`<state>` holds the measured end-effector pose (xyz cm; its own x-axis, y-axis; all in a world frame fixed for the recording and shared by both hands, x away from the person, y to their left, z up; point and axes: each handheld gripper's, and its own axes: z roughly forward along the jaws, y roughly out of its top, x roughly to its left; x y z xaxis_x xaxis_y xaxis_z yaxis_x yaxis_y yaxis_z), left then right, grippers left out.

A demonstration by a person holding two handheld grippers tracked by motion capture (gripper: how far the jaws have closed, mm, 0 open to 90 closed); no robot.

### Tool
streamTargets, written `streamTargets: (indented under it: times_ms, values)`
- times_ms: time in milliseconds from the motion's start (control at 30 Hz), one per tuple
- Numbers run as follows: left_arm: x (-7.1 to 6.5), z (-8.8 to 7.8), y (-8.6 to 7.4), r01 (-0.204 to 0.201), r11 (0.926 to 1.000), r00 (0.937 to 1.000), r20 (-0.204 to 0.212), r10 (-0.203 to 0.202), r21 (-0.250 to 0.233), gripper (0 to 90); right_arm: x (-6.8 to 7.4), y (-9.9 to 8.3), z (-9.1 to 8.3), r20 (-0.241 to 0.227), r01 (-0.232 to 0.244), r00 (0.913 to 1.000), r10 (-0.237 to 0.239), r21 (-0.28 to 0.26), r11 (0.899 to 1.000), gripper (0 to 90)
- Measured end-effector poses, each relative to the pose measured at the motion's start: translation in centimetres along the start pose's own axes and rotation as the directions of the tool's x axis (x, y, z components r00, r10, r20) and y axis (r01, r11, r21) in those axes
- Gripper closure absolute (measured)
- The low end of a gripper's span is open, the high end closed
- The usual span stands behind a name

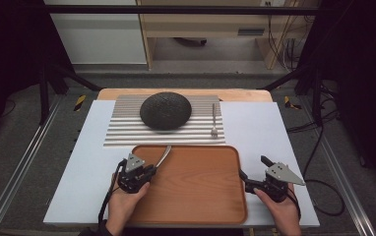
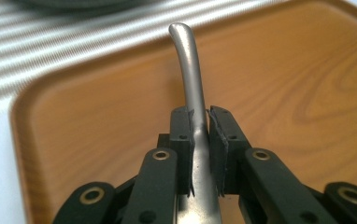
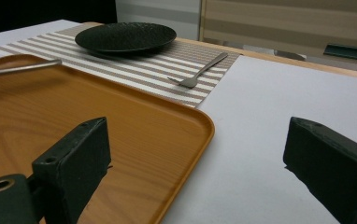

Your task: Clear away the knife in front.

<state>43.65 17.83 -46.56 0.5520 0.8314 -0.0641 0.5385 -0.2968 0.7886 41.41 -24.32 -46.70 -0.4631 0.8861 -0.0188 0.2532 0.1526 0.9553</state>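
While clamped in the left hand-held gripper (image 2: 200,154), the utensil handle (image 2: 188,70) juts forward — over the tray (image 2: 307,84).

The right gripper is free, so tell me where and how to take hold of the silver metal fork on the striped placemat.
Grip the silver metal fork at mid-handle, coming straight down from above with the fingers either side of its narrow width. It lies flat on the striped placemat, tines toward the wooden tray, and the handle is slim, straight and clear of the black plate. The open right gripper is nearest.
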Motion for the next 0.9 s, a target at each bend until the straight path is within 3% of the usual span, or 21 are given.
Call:
streamTargets:
  times_ms: [200,267,433,533,700,800,900]
  values:
    - [0.0,0.2,-1.2,0.032,0.9987,0.9994,-0.013,-0.032,0.038,80.2,0.1,0.0,0.1,-0.002,0.005,1.0,-0.005,0.003,1.0,7.5]
    - [0.0,0.3,-1.3,0.019,0.9988,0.9994,-0.029,-0.018,0.045,80.1,0.1,0.0,0.1,-0.003,0.007,1.0,-0.007,0.004,1.0,7.5]
    - [-0.1,-0.2,-1.1,0.047,0.9989,0.9985,-0.027,-0.047,0.007,75.9,0.1,-0.1,0.1,-0.004,0.009,1.0,-0.009,0.008,1.0,7.3]
    - [-0.1,-0.9,-0.4,0.012,0.9995,0.9995,-0.029,-0.012,-0.03,69.0,0.1,-0.1,0.1,-0.001,0.01,1.0,-0.01,0.01,1.0,7.3]
    - [0.8,-1.6,1.7,-0.066,0.9954,0.9977,-0.02,0.064,-0.069,67.7,0.1,-0.2,0.2,0.01,0.02,0.9997,-0.02,0.021,1.0,7.2]
    - [1.5,-1.2,2.7,-0.097,0.9917,0.9952,0.003,0.097,-0.085,66.9,0.2,-0.2,0.3,0.015,0.027,0.9995,-0.028,0.026,0.999,7.1]
    - [1.7,-0.5,3.1,-0.129,0.9869,0.9893,0.055,0.135,-0.097,69.9,0.3,-0.3,0.3,0.023,0.031,0.9992,-0.031,0.033,0.999,6.8]
